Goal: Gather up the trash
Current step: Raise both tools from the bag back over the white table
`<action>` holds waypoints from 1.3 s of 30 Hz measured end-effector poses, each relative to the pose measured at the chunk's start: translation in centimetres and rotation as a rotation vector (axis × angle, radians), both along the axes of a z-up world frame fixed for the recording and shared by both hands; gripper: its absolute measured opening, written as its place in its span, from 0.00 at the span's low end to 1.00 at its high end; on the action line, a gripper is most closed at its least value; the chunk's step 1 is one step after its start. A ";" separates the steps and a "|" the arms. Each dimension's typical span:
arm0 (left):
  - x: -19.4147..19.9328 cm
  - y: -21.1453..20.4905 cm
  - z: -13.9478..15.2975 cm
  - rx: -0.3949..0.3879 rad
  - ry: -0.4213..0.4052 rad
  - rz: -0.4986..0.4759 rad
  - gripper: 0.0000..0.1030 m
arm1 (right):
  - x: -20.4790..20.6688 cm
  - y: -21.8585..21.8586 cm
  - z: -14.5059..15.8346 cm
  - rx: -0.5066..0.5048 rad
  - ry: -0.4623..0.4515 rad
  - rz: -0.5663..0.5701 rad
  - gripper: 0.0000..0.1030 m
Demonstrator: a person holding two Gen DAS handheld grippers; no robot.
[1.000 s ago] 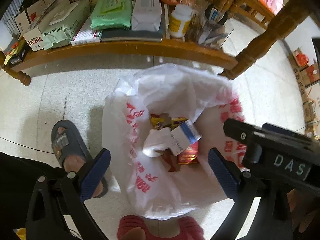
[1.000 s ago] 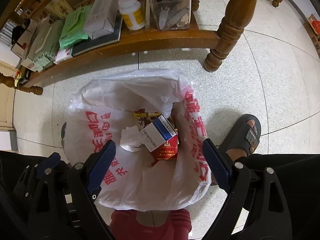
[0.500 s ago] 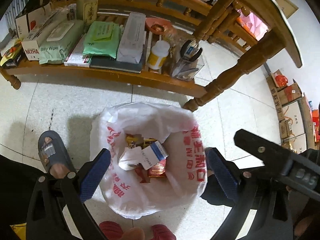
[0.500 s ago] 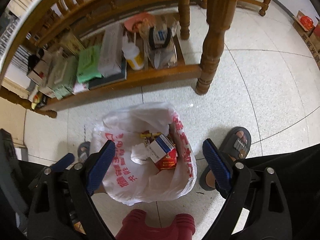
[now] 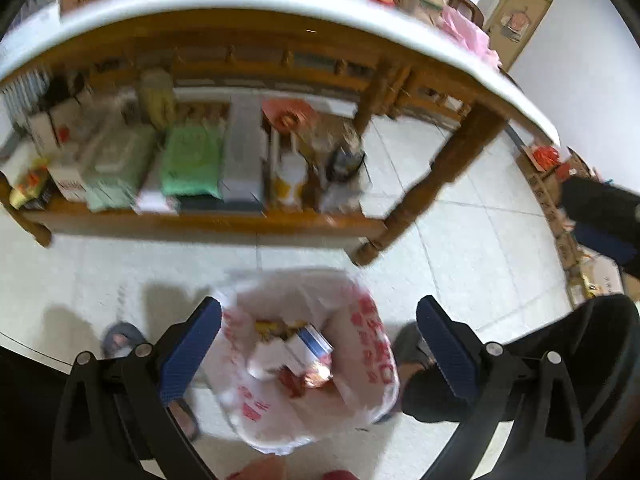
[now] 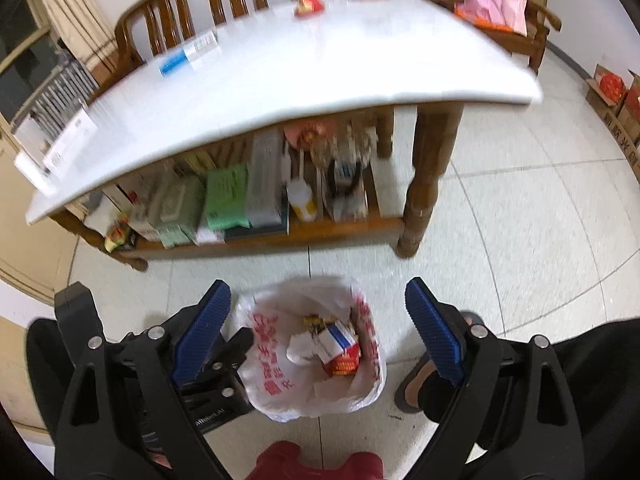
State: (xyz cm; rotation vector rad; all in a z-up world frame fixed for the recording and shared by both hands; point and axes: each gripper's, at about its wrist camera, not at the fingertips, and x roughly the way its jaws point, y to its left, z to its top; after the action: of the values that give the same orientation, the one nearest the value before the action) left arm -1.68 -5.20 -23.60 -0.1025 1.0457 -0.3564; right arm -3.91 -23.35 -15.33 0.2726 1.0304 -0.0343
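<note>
A white plastic bag [image 6: 280, 364] with red print sits open on the tiled floor [image 6: 520, 240], directly below both my tools. Inside it I see a blue and white box [image 6: 338, 336], a red packet [image 6: 344, 364] and crumpled white paper [image 6: 300, 350], so I judge part of the trash is already collected.

My left tool [image 5: 318, 344] hangs above the bag with its fingers spread wide, holding nothing. My right tool [image 6: 318, 330] is likewise wide open and empty.

Beyond the bag stands a white surface [image 6: 320, 72] on wooden legs. On it lie a blue and white box [image 6: 188, 52], a red packet [image 6: 306, 2] and other small things, too blurred to name. Those may be the trash left to gather.
</note>
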 end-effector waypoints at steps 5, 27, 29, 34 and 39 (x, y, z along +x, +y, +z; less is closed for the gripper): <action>1.3 1.7 4.0 0.007 -0.068 0.022 0.93 | 0.7 -1.0 4.9 -0.009 -0.076 -0.004 0.89; 17.4 5.5 20.2 0.235 -0.369 -0.059 0.93 | 14.6 -1.0 17.9 -0.132 -0.170 0.012 0.93; 19.0 5.3 20.4 0.268 -0.381 -0.110 0.93 | 16.7 -1.1 18.5 -0.133 -0.164 0.008 0.93; 23.6 4.6 19.4 0.308 -0.373 -0.185 0.93 | 21.5 -1.2 19.0 -0.156 -0.141 -0.014 0.93; 27.4 4.3 17.8 0.312 -0.356 -0.238 0.93 | 26.2 -1.3 17.8 -0.180 -0.096 -0.027 0.93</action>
State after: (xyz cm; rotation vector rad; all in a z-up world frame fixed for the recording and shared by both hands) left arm 25.76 -0.92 -5.77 0.3569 0.7494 -0.4054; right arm 22.34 -24.65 2.43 0.1225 0.9220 -0.1366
